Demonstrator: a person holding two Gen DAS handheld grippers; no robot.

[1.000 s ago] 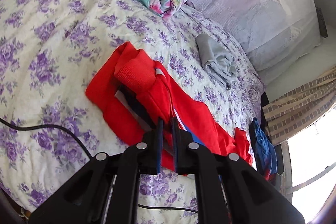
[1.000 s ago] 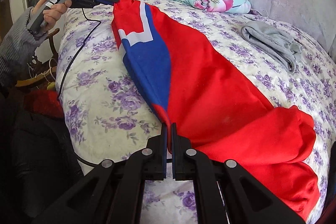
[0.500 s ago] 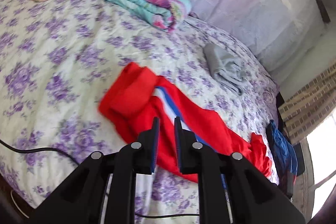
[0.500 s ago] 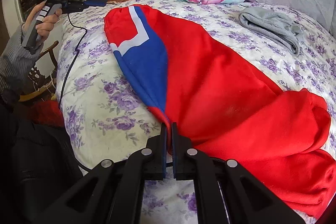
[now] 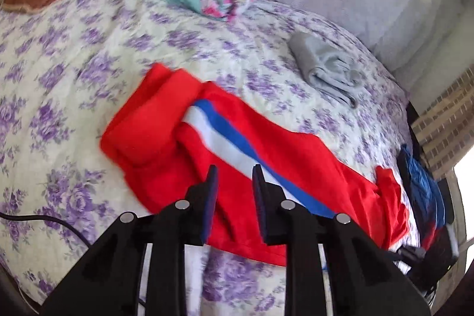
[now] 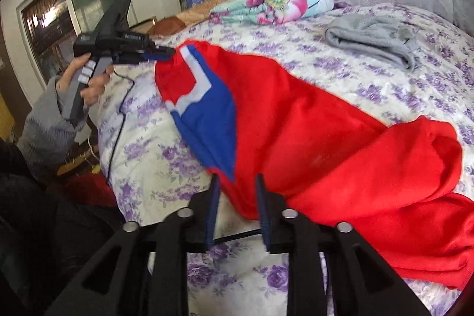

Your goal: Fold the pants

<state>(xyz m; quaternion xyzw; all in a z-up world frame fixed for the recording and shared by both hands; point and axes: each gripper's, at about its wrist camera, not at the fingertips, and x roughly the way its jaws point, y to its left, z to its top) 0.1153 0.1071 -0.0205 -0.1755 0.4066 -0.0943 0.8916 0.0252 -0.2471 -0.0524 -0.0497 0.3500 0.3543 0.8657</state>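
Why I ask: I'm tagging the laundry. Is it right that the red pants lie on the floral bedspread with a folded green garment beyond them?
Not quite: the folded garment is grey, not green, as the right wrist view shows. The red pants do lie on the floral bedspread, with it beyond them.

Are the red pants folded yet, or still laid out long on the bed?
Laid out long. The red pants stretch lengthwise across the floral bedspread, one end bunched and doubled over, no crosswise fold made.

Matt red cloth pants (image 5: pixel 266 168), floral cotton bedspread (image 5: pixel 74 73)
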